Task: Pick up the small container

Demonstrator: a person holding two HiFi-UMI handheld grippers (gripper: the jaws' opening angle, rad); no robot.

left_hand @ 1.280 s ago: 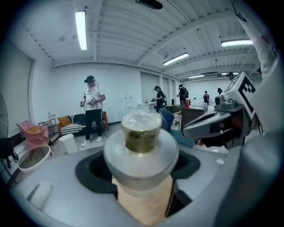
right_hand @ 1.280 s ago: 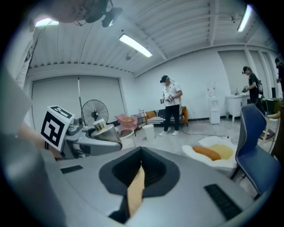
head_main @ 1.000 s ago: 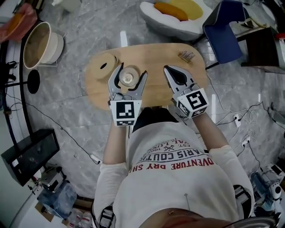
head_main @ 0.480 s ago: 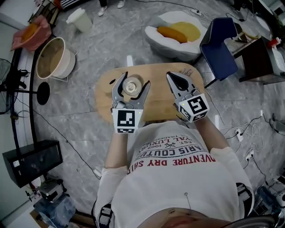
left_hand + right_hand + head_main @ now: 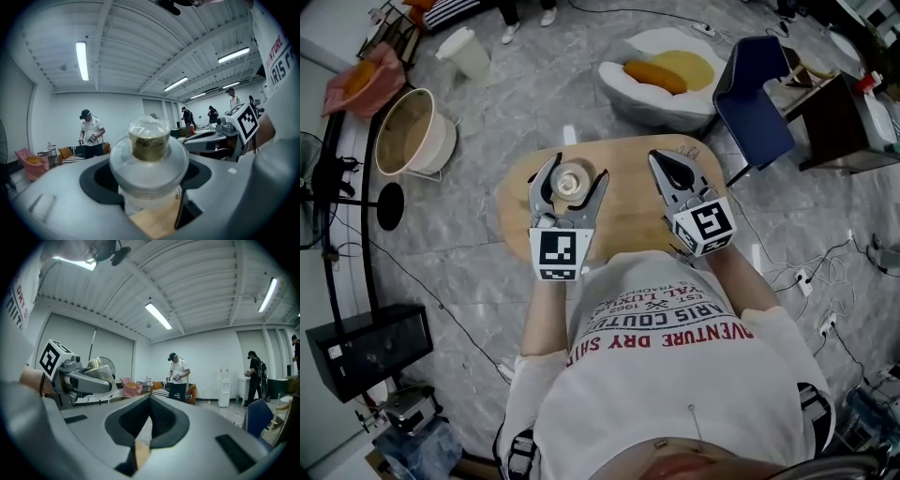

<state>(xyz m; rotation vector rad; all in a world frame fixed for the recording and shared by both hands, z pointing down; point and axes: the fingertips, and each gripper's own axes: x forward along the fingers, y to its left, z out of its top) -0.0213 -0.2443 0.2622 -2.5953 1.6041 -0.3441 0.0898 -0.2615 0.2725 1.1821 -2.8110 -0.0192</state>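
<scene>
Clear, slightly cloudy plastic fills the space between the jaws of my left gripper [image 5: 578,169]: this is the small container [image 5: 149,145], a round tub with a wide disc-like rim and a narrower cap above it, crinkled like film over something yellow-brown. My left jaws are clenched on it, standing wide because the tub is wide. The curved black recesses of the pads sit on either side of its round wall just under the rim. That hold makes sense to me, since the rim overhangs the pads and should keep a smooth tub from slipping down through them.

Pale wood shows under the tub in the gap between the pads; it is the oval worktop [image 5: 628,220], smooth and matt. I judge the tub to be gripped and at most barely raised. The left gripper view does not show its base, so I cannot say whether it has cleared the wood.

My right gripper [image 5: 150,401] has its jaws pressed together with nothing between them, the grey shells meeting in a point beyond the black pads. It hangs over the worktop beside the left one and apart from the tub, probably parked there because one pair of jaws is enough for a thing this small.
</scene>
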